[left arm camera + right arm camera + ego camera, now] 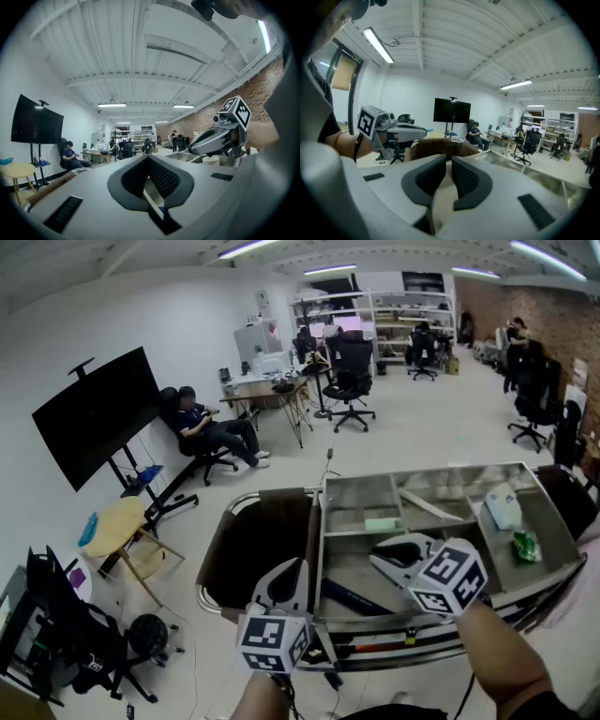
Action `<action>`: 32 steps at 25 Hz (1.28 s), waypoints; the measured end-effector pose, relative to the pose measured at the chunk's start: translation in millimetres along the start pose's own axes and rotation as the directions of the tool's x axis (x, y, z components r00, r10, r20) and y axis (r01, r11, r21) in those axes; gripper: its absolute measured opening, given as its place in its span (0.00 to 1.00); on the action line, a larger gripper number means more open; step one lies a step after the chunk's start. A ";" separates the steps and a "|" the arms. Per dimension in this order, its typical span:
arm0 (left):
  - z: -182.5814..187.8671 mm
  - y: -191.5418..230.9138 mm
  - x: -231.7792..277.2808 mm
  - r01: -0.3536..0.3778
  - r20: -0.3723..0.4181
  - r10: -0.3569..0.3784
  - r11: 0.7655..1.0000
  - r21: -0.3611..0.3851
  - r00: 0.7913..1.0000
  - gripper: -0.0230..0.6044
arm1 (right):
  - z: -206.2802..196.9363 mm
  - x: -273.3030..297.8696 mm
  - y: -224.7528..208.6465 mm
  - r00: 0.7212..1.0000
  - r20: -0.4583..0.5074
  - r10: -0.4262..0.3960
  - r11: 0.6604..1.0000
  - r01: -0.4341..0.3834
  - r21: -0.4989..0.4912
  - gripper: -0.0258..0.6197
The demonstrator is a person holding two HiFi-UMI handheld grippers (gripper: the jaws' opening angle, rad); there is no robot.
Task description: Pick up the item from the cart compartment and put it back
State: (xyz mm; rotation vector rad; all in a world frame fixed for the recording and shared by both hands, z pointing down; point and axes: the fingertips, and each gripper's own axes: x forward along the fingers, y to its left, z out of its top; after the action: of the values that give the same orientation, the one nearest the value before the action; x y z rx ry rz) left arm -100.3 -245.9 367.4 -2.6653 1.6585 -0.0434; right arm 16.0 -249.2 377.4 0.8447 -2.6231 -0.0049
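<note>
A steel cart [441,472] with several compartments stands below me. A white item [502,508] and a green item [525,546] lie in its right compartment. A pale green piece [382,524] sits in the middle one, and a dark blue thing [361,597] lies in the near one. My right gripper [386,557] [449,163] hovers over the middle of the cart, jaws a narrow slit apart with nothing between them. My left gripper [296,565] [149,158] hangs near the cart's left end, jaw tips touching, holding nothing.
A brown bag [262,538] hangs at the cart's left end. On the floor to the left are a round yellow stool [114,525], a black bag [61,634] and a TV on a stand [94,418]. A seated person [211,432] and office chairs [351,381] are farther back.
</note>
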 end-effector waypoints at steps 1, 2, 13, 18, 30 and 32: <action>-0.3 0.0 0.1 0.000 0.000 0.000 1.000 -0.001 1.000 0.04 | -1.1 3.8 1.0 1.000 -0.018 0.014 1.000 -0.014 -0.007 0.15; -0.7 0.1 0.4 0.001 0.001 -0.001 1.000 -0.002 1.000 0.04 | -2.5 7.8 2.1 0.999 -0.038 0.026 1.000 -0.027 -0.015 0.17; -3.8 3.7 2.2 -0.006 0.000 0.006 1.000 -0.006 1.000 0.04 | -37.9 63.6 25.0 0.948 -0.286 0.142 0.979 -0.178 -0.104 0.22; -4.5 0.7 2.3 0.000 -0.004 0.000 1.000 -0.009 1.000 0.04 | -68.6 90.9 37.6 0.897 -0.396 0.196 0.960 -0.257 -0.107 0.24; -9.1 10.6 0.0 -0.012 -0.010 0.012 1.000 -0.004 1.000 0.04 | -106.6 124.9 50.8 0.801 -0.547 0.245 0.942 -0.329 -0.059 0.35; -9.9 10.9 0.9 -0.012 -0.012 0.012 1.000 -0.005 1.000 0.04 | -110.2 128.4 52.5 0.791 -0.559 0.251 0.944 -0.327 -0.039 0.35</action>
State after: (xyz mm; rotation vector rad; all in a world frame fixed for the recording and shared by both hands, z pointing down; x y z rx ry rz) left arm -110.0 -251.5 377.2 -2.6635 1.6807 -0.0548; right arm -69.7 -266.1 531.6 0.3156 -2.1413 0.1250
